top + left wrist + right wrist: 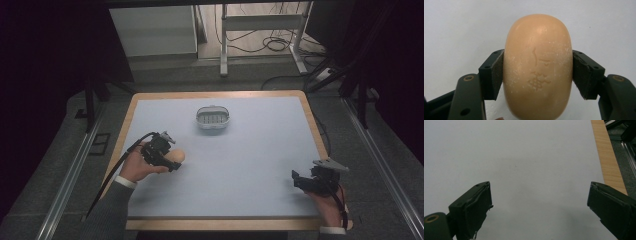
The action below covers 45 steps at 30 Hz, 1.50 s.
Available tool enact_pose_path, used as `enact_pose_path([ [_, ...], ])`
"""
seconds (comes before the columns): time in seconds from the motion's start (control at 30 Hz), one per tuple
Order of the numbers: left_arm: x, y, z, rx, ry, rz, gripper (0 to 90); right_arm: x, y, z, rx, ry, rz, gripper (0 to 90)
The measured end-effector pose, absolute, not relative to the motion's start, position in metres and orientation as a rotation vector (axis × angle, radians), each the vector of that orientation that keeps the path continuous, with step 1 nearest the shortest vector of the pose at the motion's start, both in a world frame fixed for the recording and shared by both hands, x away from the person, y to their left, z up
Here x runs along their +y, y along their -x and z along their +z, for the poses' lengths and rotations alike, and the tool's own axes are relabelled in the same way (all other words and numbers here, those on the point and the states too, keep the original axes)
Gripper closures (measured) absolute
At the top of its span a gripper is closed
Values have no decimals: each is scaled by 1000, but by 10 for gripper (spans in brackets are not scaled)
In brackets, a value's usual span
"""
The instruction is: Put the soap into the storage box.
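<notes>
Left gripper point(537, 72) clenched across soap point(537, 67) flanks; right gripper point(539, 210) released; likely hard, slick, rounded — hold mid-waist, firmly.

The left claw point(172, 161) was held low at the left side by the left hand point(137, 167), its jaws closed tight with both pads pressing. The right claw point(298, 180) rested near the right front corner in the right hand point(330, 205), jaws standing wide apart.
</notes>
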<state>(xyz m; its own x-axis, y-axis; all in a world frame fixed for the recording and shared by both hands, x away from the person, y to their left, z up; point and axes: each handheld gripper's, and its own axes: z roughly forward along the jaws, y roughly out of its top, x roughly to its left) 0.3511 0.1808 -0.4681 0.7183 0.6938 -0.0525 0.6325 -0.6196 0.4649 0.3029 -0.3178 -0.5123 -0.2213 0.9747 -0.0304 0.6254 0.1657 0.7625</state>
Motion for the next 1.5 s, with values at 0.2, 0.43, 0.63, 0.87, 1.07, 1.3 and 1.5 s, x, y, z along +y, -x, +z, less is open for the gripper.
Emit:
enact_pose_path([
  [0.2, 180, -354, -465, 1016, -2461, 190, 326, -318, -303, -514, 1927, -1506, 853, 54],
  [0.43, 179, -357, -462, 1011, -2459, 193, 326, -319, -303, -513, 1926, -1507, 850, 54],
  [0.63, 178, -360, -461, 1010, -2458, 194, 326, -319, -303, -514, 1925, -1511, 844, 55],
  [0.87, 178, -364, -458, 1009, -2456, 197, 327, -319, -304, -514, 1926, -1512, 838, 55],
  [1.07, 177, -367, -457, 1009, -2451, 198, 326, -320, -304, -514, 1922, -1514, 837, 55],
  [1.3, 175, -370, -456, 1009, -2447, 197, 326, -321, -304, -514, 1922, -1518, 841, 55],
  [1.5, 173, -374, -453, 1003, -2446, 195, 326, -321, -304, -515, 1925, -1518, 836, 55],
])
